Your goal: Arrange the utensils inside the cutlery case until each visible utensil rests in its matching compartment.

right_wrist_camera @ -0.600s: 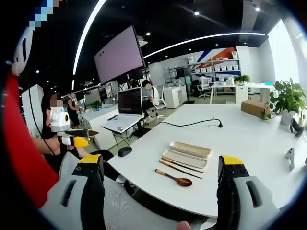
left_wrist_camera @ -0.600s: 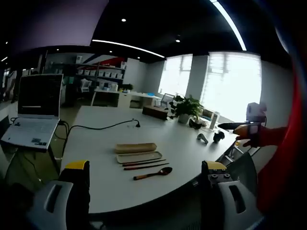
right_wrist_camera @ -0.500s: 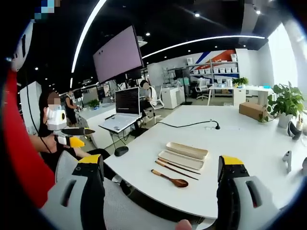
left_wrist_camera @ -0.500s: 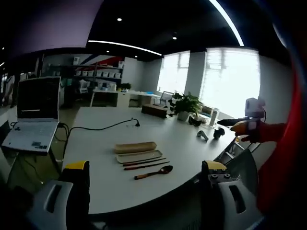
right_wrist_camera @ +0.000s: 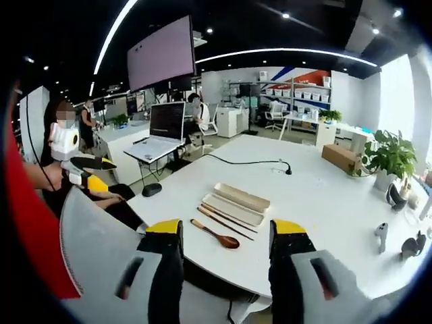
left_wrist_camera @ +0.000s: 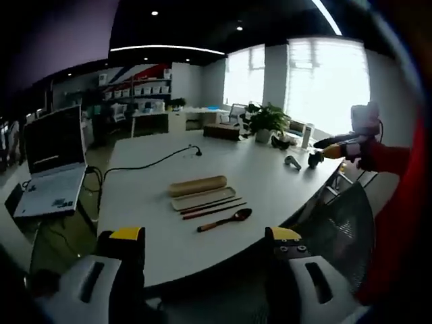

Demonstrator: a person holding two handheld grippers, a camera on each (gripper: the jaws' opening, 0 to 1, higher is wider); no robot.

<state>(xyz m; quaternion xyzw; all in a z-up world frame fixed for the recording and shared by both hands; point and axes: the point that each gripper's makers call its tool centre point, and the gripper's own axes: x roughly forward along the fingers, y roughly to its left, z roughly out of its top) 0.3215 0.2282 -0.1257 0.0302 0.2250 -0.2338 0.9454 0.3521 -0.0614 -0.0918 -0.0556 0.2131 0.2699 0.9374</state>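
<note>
Here, the left gripper [left_wrist_camera: 206, 246] hangs short of the white table [left_wrist_camera: 270, 185] with its jaws wide apart and nothing between them. Toward 12 o'clock from those jaws, in the left gripper view, lies the cutlery case: its beige tray [left_wrist_camera: 203, 199] sits open with the lid [left_wrist_camera: 197, 185] just beyond it at 11 o'clock, the two lying side by side. On the near side of the tray lie the wooden chopsticks [left_wrist_camera: 212, 207], a pair close together, and nearer again the wooden spoon [left_wrist_camera: 225, 220], its bowl pointing to 3 o'clock. All three utensils lie on the bare table, outside the tray.

The right gripper [right_wrist_camera: 225, 236] also has its jaws spread wide and empty. In the right gripper view, the spoon [right_wrist_camera: 215, 234] lies just above the gap between the jaws, with the chopsticks [right_wrist_camera: 225, 221], the tray [right_wrist_camera: 232, 209] and the lid [right_wrist_camera: 241, 197] stacked beyond toward 12 o'clock. A laptop [right_wrist_camera: 160, 135] stands at 10 o'clock, a black cable [right_wrist_camera: 250, 161] trails across the table, and a potted plant [right_wrist_camera: 391, 160] sits at 2 o'clock.
</note>
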